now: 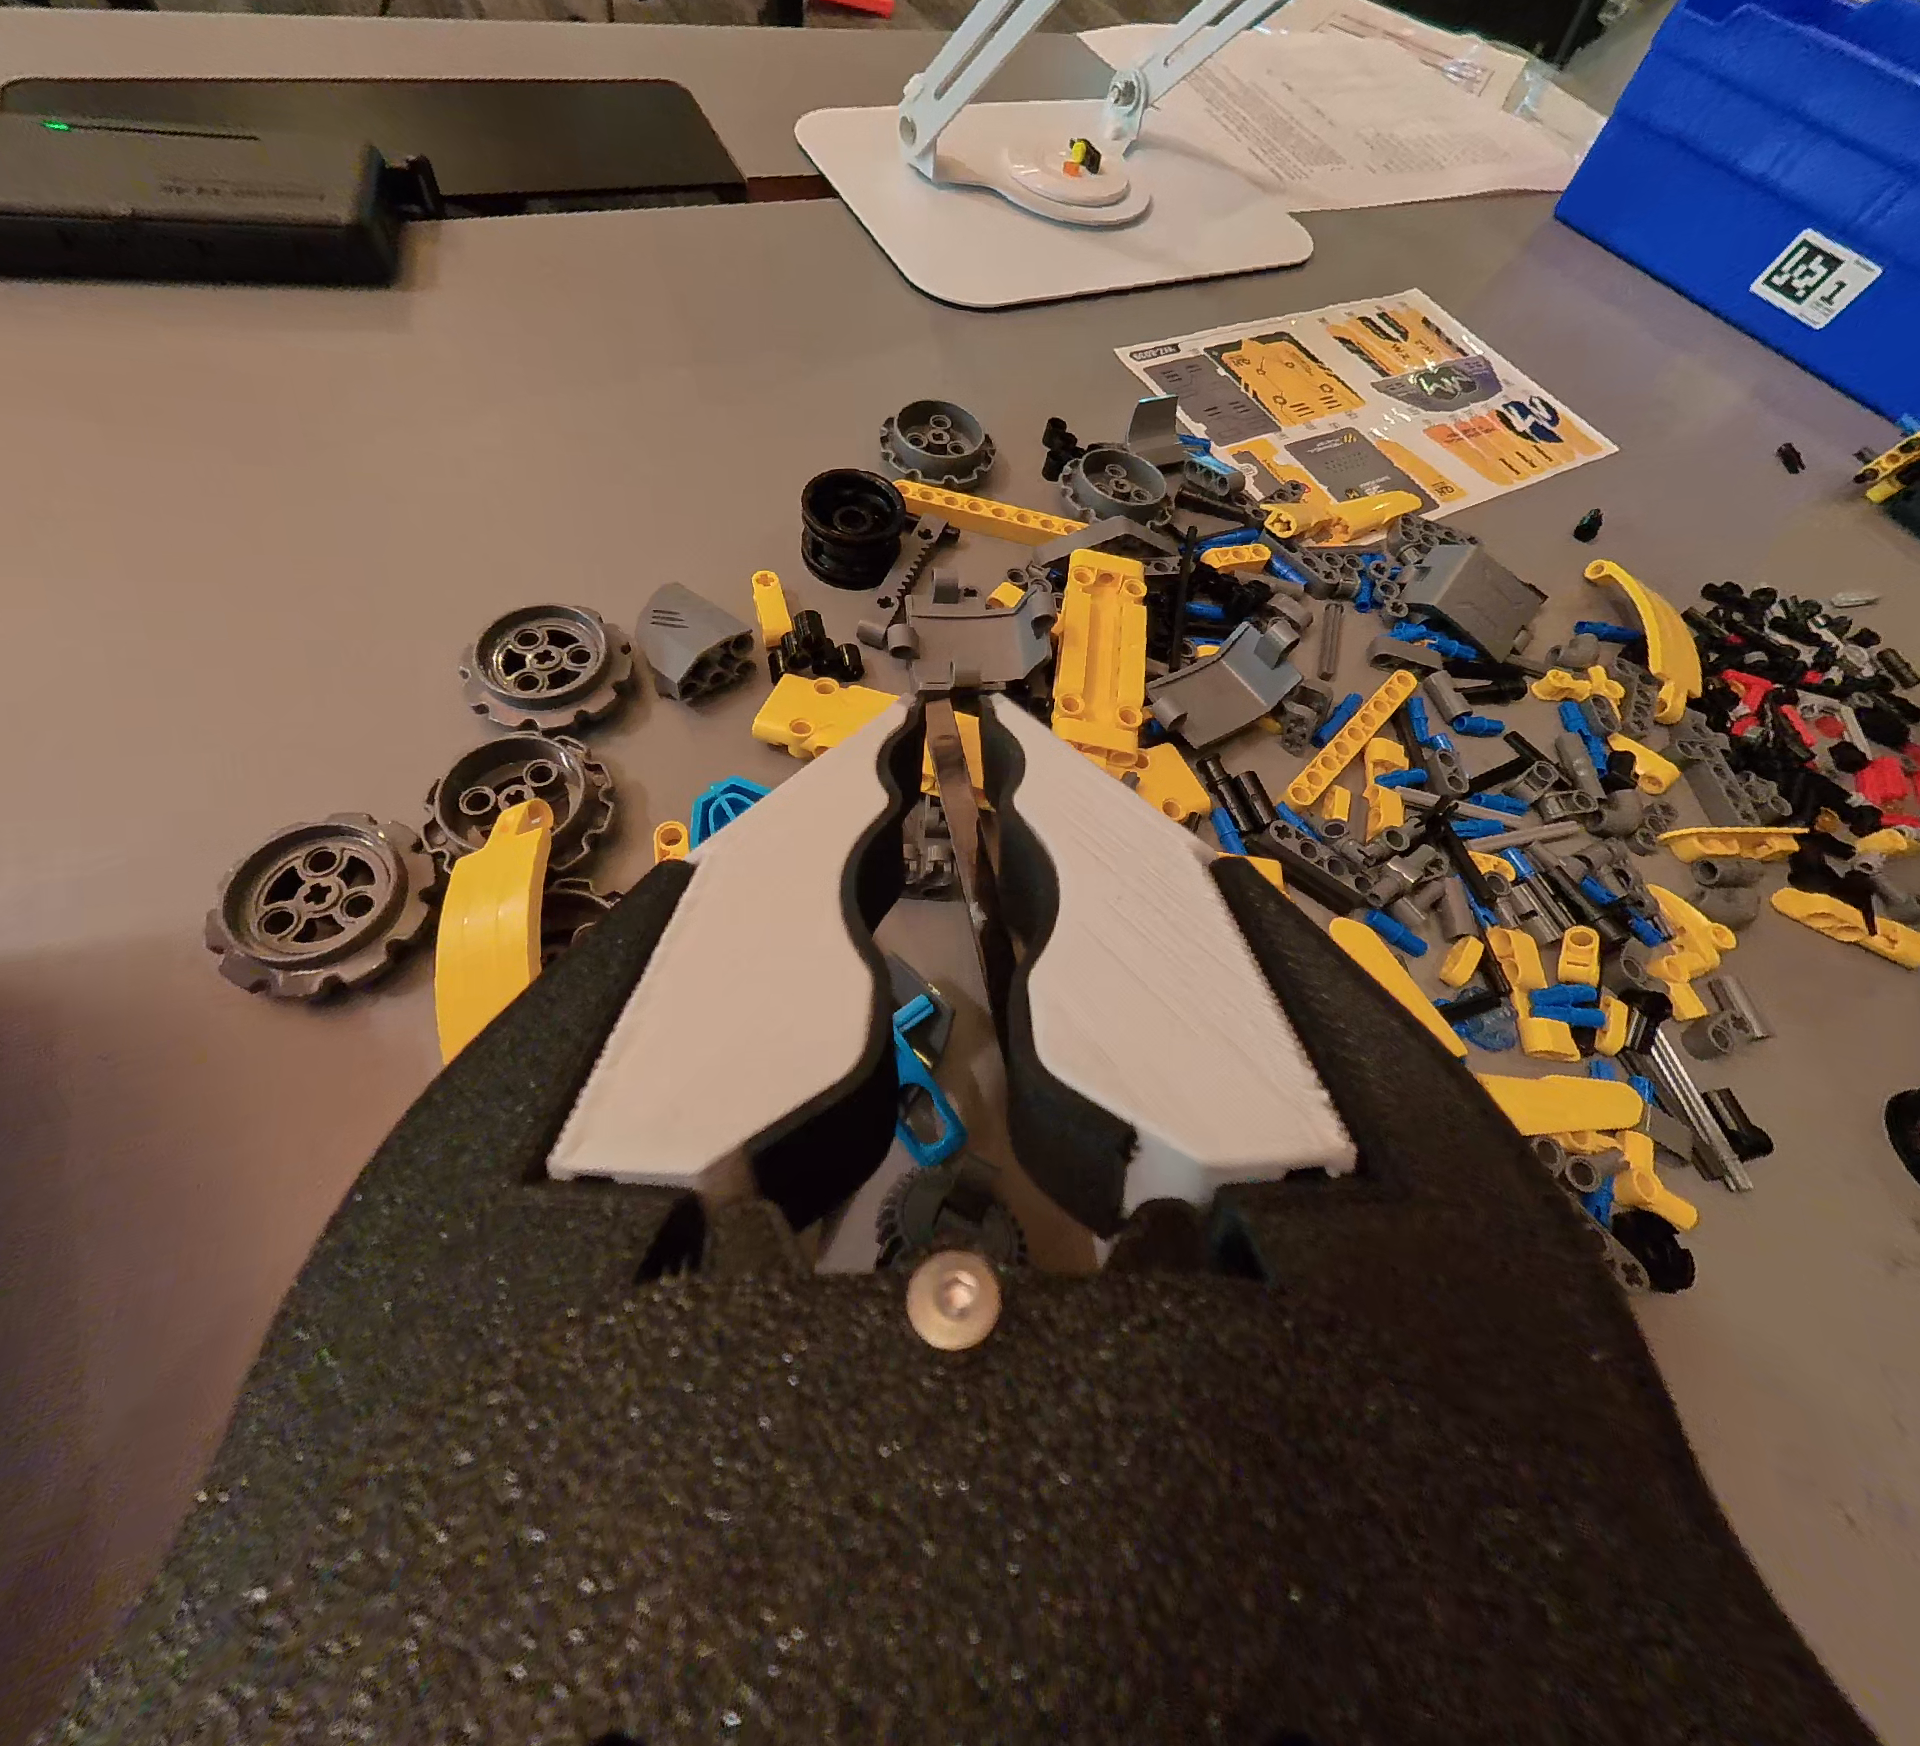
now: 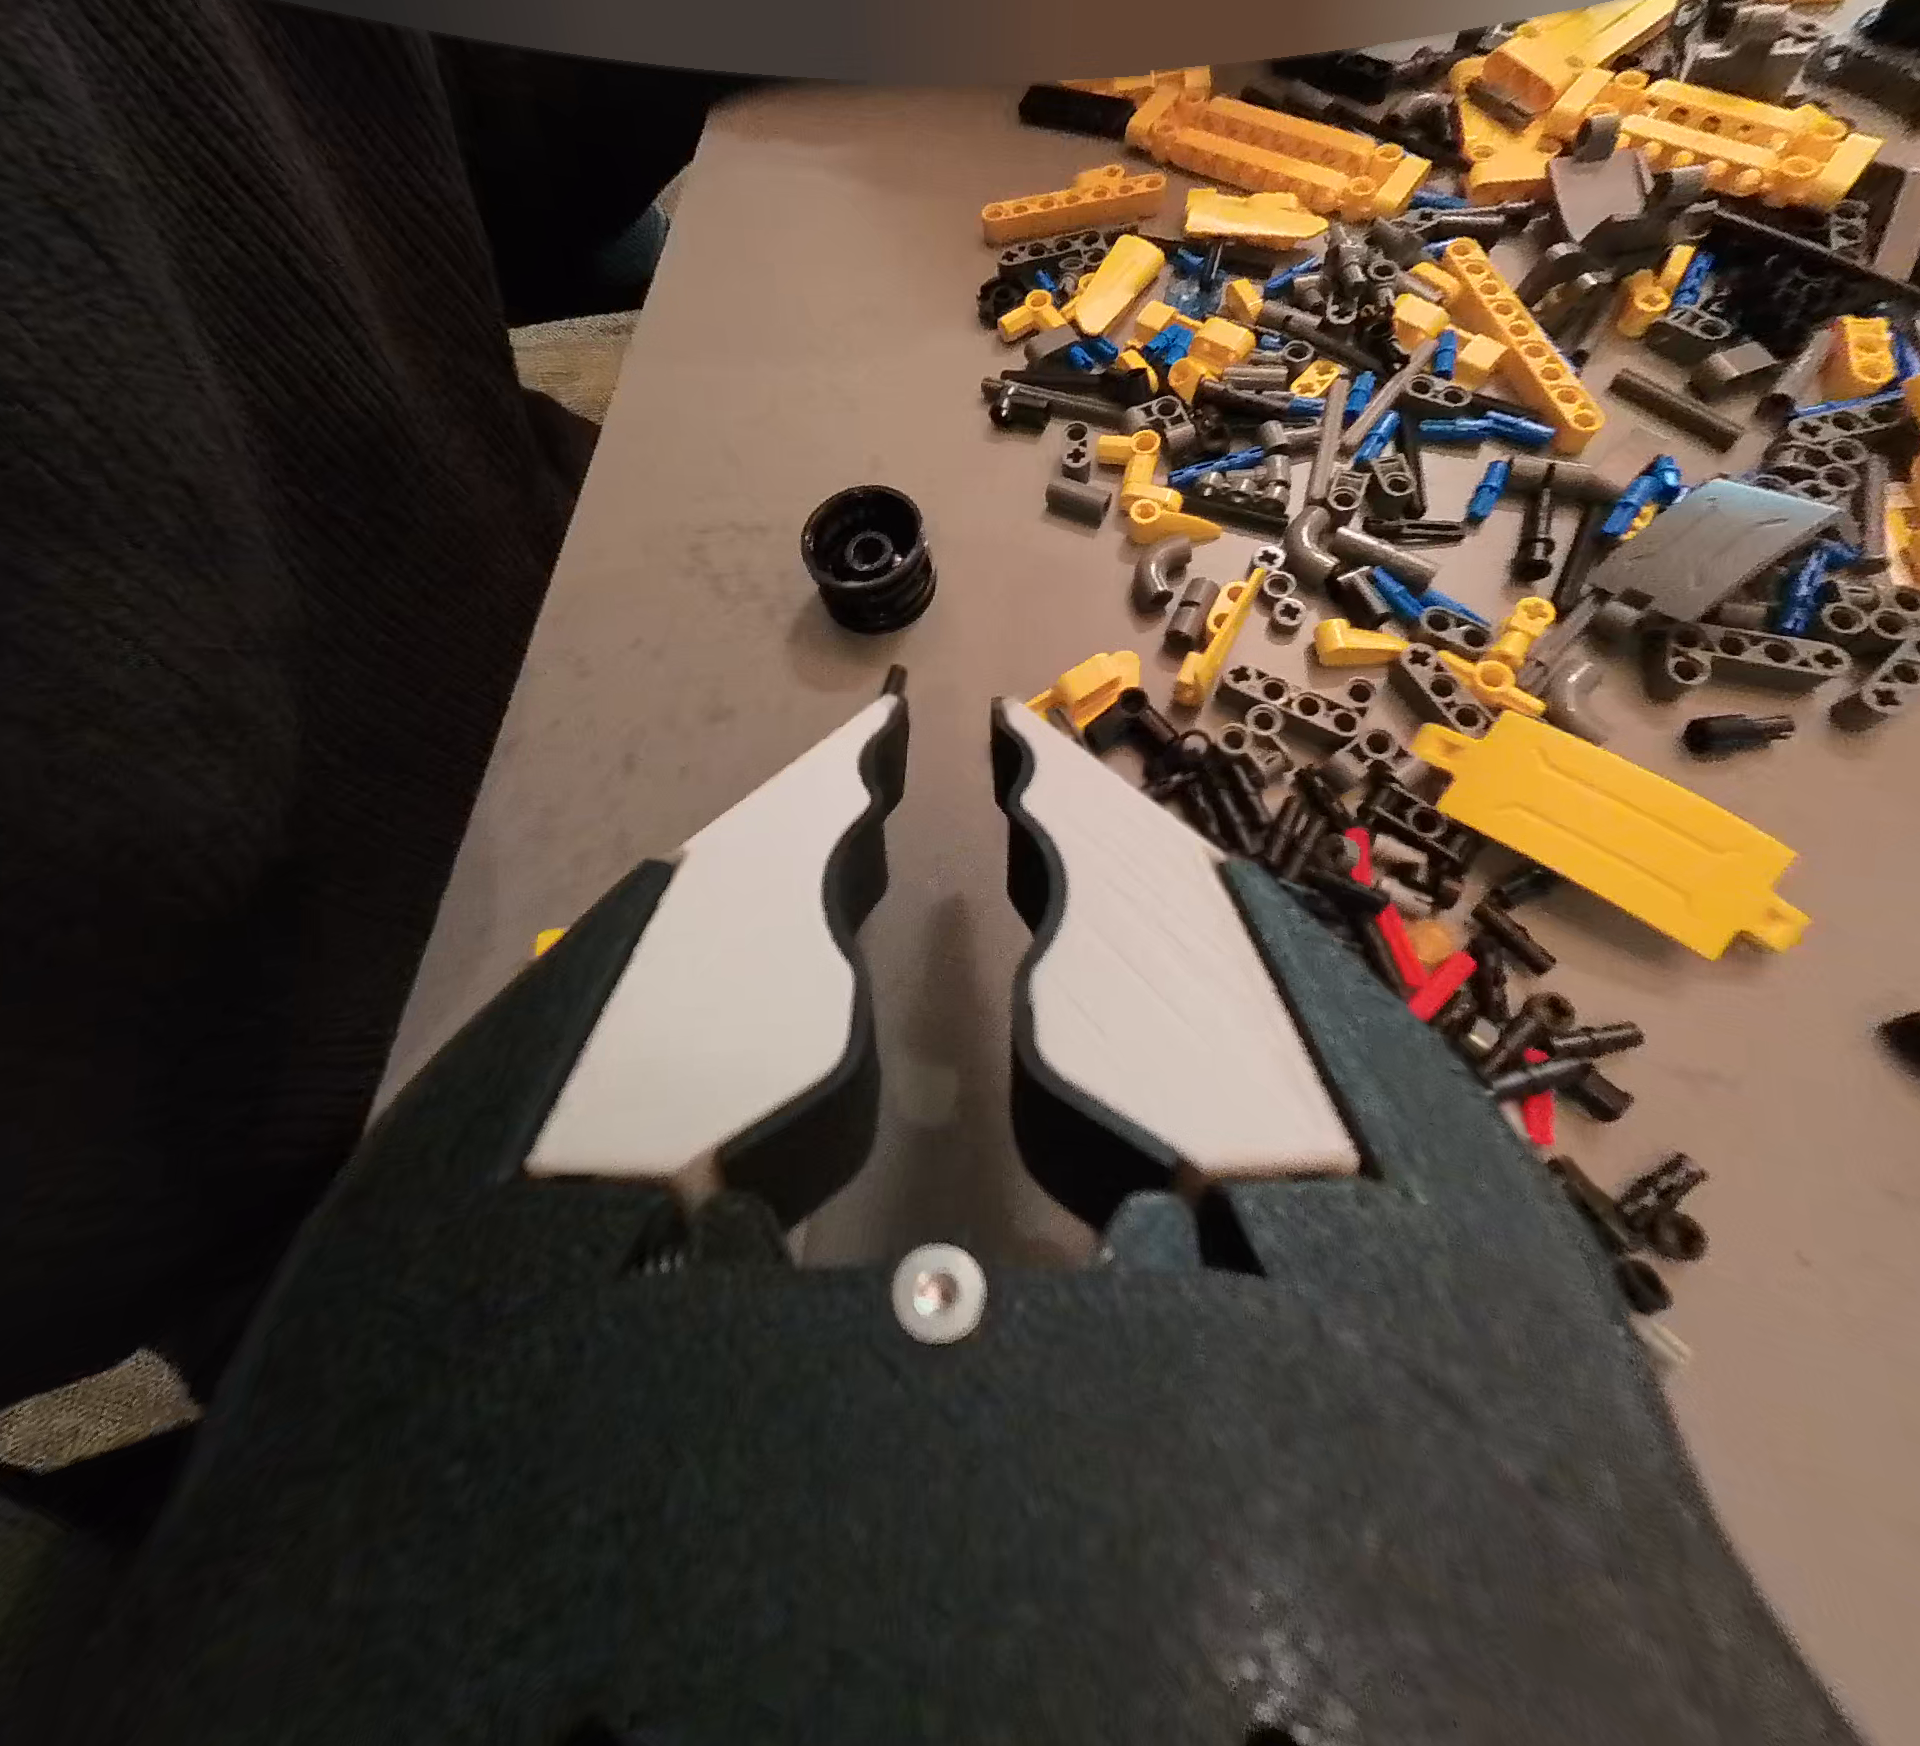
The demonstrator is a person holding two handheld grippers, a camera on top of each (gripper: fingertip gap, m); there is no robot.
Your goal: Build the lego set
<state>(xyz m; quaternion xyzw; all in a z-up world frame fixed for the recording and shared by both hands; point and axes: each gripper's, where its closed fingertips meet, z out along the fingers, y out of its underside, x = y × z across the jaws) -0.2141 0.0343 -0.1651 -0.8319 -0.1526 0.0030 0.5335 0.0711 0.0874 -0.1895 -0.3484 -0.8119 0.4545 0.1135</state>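
The left gripper [image 1: 948, 709] is pinching a dark flat strip [image 1: 961, 823] between its white fingertips, the strip running back between the jaws, with a grey angular plastic building piece [image 1: 961, 642] sitting at its tip — whether the two are joined I cannot tell. The right gripper [image 2: 948, 720] is hanging released, its fingers parted over the bare grey tabletop [image 2: 727, 325], a black ribbed plastic wheel hub [image 2: 869, 558] lying just ahead and a heap of yellow, blue and black building pieces [image 2: 1403, 408] spreading beside it.

Blue bin [image 1: 1766, 138] cropped; right fingers [image 2: 1143, 948] blurred
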